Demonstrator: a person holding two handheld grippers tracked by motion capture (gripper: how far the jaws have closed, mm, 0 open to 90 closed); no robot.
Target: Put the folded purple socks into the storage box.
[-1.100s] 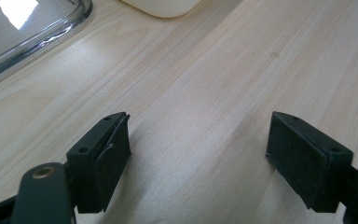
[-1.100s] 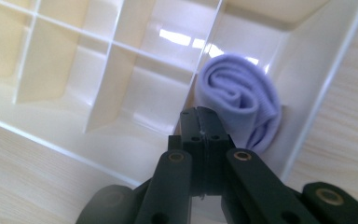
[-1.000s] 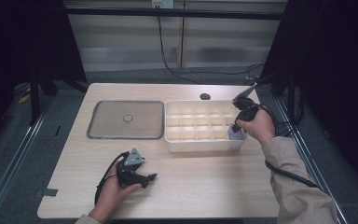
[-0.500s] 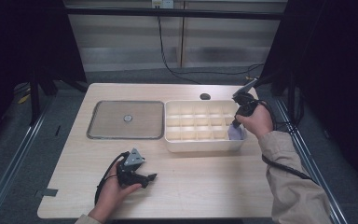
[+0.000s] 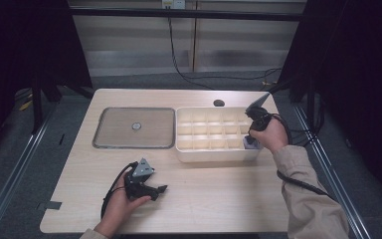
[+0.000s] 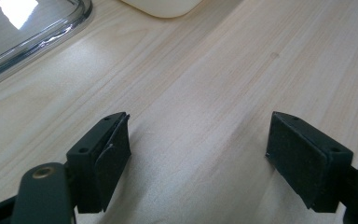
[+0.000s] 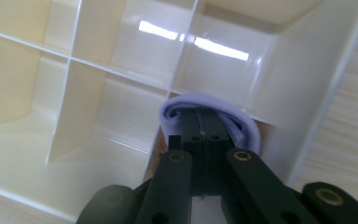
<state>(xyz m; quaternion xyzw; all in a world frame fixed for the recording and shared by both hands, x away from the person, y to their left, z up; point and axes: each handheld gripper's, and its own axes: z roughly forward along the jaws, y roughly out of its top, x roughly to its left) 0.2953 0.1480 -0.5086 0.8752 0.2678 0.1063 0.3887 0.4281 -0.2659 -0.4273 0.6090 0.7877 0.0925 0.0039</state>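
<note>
Fingers [image 7: 200,135] of the right gripper [image 5: 251,142] are pinched tight on a pale lilac rolled cloth [image 7: 242,123], low in the near right compartment of the cream divided tray [image 5: 214,155]. To finish well, press the roll down until it sits below the dividers before letting go. Cell walls crowd the grip closely. Over at the near left, the left gripper [image 5: 151,191] rests on the counter [image 5: 219,199], fingers apart and empty, with a metal tray [image 5: 99,142] beyond it.
</note>
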